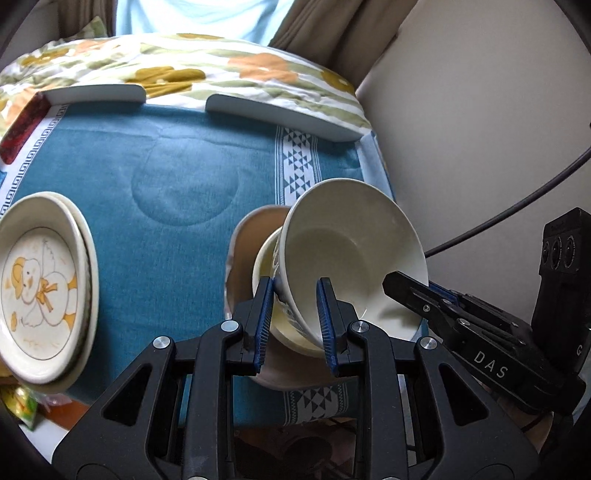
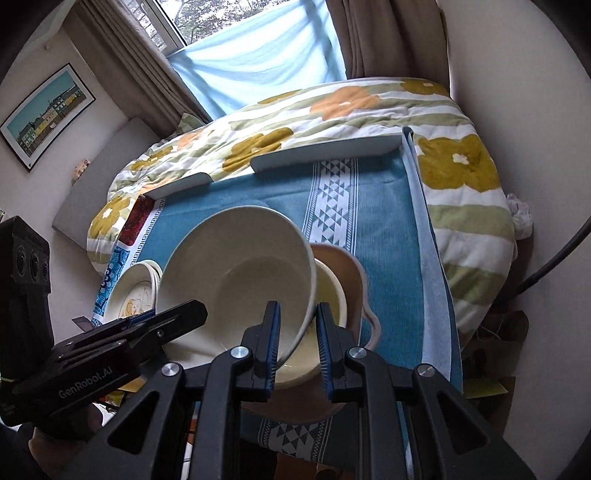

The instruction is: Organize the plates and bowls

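**Inspector:** What surrounds the work, and what obstructs it?

**Assistant:** A white bowl point(image 1: 351, 251) is held tilted at the near right of the blue cloth point(image 1: 166, 177). The left gripper point(image 1: 295, 321) has its jaws clamped narrow on the bowl's left wall; the right gripper point(image 2: 297, 345) has its jaws closed narrow on the opposite rim. Under it sit a cream bowl point(image 2: 332, 291) and a tan dish point(image 2: 351, 273), apparently nested. The stacked duck plates point(image 1: 40, 288) lie well apart at the near left. Each gripper's body crosses the other camera's view and covers part of the white bowl's rim.

**Inspector:** Surface and room?

**Assistant:** The cloth covers a tray-like board with white raised edges point(image 1: 96, 94) at the far side. A flowered quilt point(image 2: 332, 107) lies beyond, then brown curtains point(image 2: 373, 37), a window point(image 2: 192, 18) with pale blue fabric, and a framed picture point(image 2: 48, 110) on the left wall.

**Inspector:** What is unclear?

**Assistant:** The lower bowls' bases are hidden. Whether the white bowl touches the cream one cannot be told. Clutter at the near edge is cut off.
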Tool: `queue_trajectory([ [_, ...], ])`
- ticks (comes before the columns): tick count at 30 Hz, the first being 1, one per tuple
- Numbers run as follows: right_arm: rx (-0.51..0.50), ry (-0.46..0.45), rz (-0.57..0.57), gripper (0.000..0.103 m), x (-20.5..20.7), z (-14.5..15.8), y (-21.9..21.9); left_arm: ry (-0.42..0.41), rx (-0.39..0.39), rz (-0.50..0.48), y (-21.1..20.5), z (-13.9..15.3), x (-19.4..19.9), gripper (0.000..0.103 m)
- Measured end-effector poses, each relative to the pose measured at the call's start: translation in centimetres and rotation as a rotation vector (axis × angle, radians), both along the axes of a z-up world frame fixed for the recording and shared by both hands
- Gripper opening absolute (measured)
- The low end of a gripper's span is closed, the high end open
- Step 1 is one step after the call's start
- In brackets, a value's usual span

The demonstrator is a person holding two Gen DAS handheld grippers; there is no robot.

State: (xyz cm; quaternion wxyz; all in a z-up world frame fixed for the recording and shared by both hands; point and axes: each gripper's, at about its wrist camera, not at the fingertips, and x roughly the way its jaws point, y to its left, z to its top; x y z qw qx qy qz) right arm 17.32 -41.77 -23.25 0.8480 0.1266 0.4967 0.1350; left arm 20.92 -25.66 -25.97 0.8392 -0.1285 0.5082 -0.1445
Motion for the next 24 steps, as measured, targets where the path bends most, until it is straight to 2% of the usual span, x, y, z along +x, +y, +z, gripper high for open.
queue_trajectory([
  [10,0.009,0.020,0.003,0.018,-0.1,-1.5,-0.7,0.022,0.109,-0.032,-1.8,-1.3,0.4,0.021],
  [20,-0.043,0.023,0.022,0.018,-0.1,-1.8,-0.2,0.015,0.213,-0.060,-3.2,-1.5,0.8,0.021],
  [24,-0.078,0.017,0.035,0.018,-0.1,-1.7,0.2,0.014,0.227,-0.065,-3.3,-1.4,0.7,0.021],
])
